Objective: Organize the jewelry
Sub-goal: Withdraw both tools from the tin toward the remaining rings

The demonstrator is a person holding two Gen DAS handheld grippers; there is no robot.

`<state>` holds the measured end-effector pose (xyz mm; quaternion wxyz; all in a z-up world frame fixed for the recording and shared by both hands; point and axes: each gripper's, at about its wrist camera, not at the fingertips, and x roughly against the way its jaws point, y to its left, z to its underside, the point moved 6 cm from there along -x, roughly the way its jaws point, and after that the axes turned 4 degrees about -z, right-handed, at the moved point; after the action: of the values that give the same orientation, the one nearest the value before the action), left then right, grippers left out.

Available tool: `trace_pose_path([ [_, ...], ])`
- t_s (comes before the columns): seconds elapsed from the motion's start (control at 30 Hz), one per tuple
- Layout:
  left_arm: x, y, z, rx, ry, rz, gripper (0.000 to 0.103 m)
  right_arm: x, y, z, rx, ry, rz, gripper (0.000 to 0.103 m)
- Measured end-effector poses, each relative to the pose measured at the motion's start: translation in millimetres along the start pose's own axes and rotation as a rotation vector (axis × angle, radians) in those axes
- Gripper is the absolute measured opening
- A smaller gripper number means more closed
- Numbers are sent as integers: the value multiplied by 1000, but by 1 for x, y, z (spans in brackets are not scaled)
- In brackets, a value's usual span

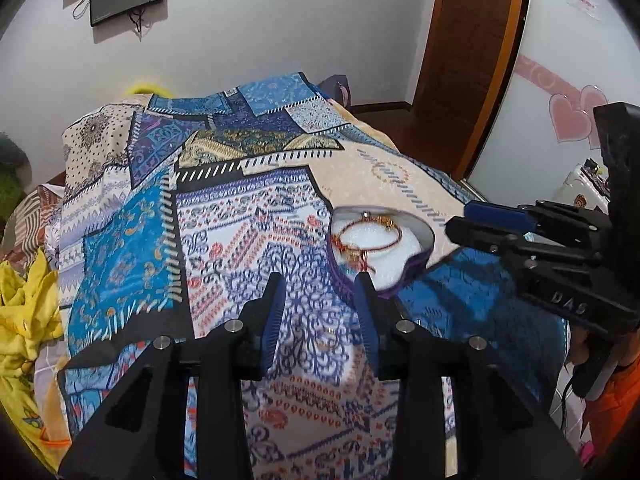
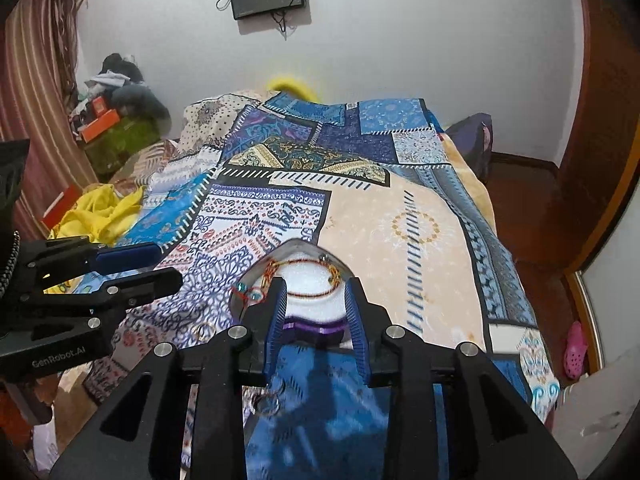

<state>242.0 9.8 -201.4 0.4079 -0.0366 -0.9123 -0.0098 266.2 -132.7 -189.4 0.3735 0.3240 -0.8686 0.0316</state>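
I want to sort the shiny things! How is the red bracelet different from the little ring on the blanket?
The red bracelet lies inside the heart-shaped box; the ring lies loose on the blanket. The bracelet is bigger and red with charms; the ring is small, plain and gold-looking. Both are round loops.

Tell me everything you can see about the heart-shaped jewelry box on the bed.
The heart-shaped box is open, with no lid seen. Its outer wall looks purple, the inner rim shiny like metal, the bottom a white foam-like pad. A red and gold bracelet lies inside, and a small blue bead charm hangs at the rim. The box rests flat on the patterned bedspread. The right gripper is open in front of it; contact cannot be told.
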Motion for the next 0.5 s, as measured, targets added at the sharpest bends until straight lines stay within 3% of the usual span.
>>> trace_pose_path([
  [0.5,0,-6,52,-7,76,-11,35,-26,17,48,-62,132,-80,27],
])
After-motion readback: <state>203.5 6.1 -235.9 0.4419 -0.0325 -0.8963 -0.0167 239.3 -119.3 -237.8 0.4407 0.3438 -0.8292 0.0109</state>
